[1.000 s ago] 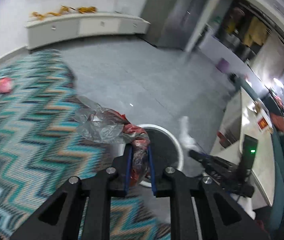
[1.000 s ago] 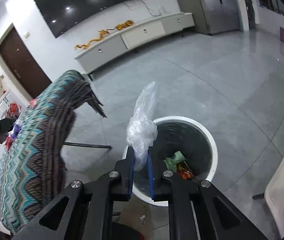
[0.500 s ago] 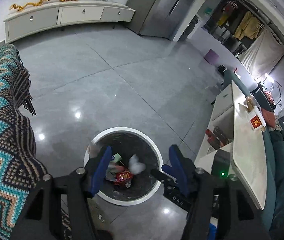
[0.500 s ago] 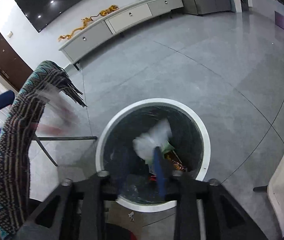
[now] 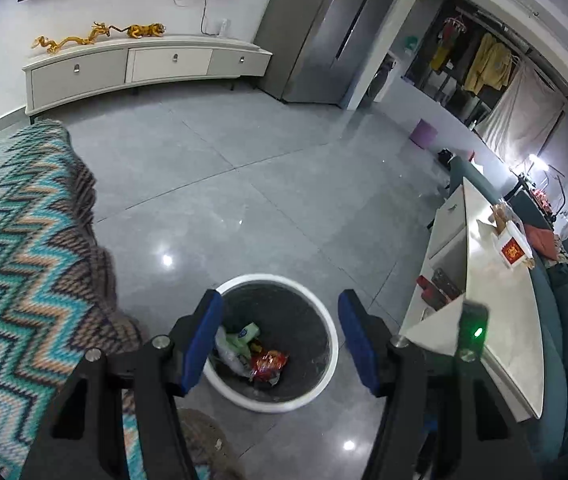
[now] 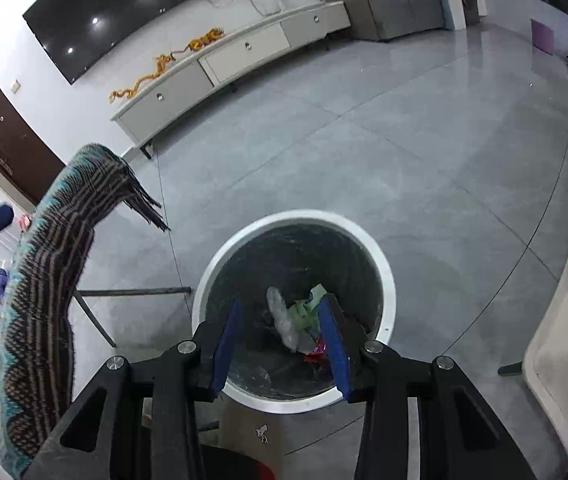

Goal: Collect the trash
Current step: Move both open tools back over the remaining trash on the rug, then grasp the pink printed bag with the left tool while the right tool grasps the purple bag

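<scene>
**Both hand-held grippers empty above the bin**

We hold the left hand-held gripper [image 5: 280, 332] over the white-rimmed trash bin [image 5: 315, 394] that stands on the grey tiled floor [image 5: 276, 184]; its blue pads [image 5: 204, 340] stand wide apart with nothing between them, having just been opening; through the gap we look down into the dark liner, where a red snack wrapper [image 5: 270, 362], a pale green packet [image 5: 244, 334] and a crumpled clear plastic piece [image 5: 228, 356] lie at the bottom, touching one another.

We hold the right hand-held gripper [image 6: 282, 340] above the same trash bin [image 6: 387, 280]; its jaws are parted too, though less widely, and they have likewise just been opening; nothing is pinched between its pads [image 6: 226, 344]; below them a clear plastic bag [image 6: 284, 320] lies inside the bin, beside a green wrapper [image 6: 303, 310] and a red wrapper [image 6: 315, 354]; a small scrap [image 6: 262, 432] lies on the floor just outside the rim, on the near side.

To the left in both views a zigzag-patterned cloth [image 5: 24, 260] in teal, tan and dark blue drapes over a worktop, its fringe [image 6: 140, 196] hanging free near the bin; a long white cabinet [image 5: 144, 68] stands against the far wall with golden dragon figures [image 5: 96, 36] on top; on the right of the left view a pale worktop [image 5: 495, 320] carries a red-and-white box [image 5: 513, 250].
</scene>
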Demonstrator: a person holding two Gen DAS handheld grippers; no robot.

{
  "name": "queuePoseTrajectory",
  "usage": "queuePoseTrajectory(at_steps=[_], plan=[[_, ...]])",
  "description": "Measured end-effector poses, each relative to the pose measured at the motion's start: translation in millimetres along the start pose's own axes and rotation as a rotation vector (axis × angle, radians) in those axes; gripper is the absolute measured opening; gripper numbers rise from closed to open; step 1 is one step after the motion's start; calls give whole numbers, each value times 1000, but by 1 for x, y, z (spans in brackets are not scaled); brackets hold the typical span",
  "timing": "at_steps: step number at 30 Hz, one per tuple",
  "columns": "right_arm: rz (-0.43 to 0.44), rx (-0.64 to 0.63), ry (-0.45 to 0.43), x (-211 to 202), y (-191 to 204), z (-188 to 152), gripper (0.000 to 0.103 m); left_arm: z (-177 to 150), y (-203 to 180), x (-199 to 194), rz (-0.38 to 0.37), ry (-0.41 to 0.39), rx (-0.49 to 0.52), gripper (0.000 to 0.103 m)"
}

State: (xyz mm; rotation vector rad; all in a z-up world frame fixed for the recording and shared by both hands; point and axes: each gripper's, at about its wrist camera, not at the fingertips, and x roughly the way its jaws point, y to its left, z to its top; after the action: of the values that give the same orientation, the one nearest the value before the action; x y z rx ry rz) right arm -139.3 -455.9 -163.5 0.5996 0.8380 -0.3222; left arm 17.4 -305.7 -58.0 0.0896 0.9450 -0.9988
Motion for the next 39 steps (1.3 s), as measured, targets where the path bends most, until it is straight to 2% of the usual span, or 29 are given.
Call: queuePoseTrajectory(at_steps=[3,9,19,22,26,32,39], plan=[[0,-12,-35,-18,8,2,39,-6,9,-21,9,-6,7,58],[21,-63,-93,-50,41,5,40,-26,35,-77,80,-84,15,59],[98,-234,-133,-75,138,16,44,-63,122,-174,222,-188,-67,59],[126,-299,-135,-76,172,17,48,-74,154,-197,264,-210,-110,68],[171,-393,-119,-66,225,18,53,-88,198,-223,310,-238,-155,70],[248,-513,-49,-31,301,14,54,-101,261,-249,391,-228,-140,70],[347,-622,50,23,385,9,56,-101,336,-249,413,-180,-119,70]])
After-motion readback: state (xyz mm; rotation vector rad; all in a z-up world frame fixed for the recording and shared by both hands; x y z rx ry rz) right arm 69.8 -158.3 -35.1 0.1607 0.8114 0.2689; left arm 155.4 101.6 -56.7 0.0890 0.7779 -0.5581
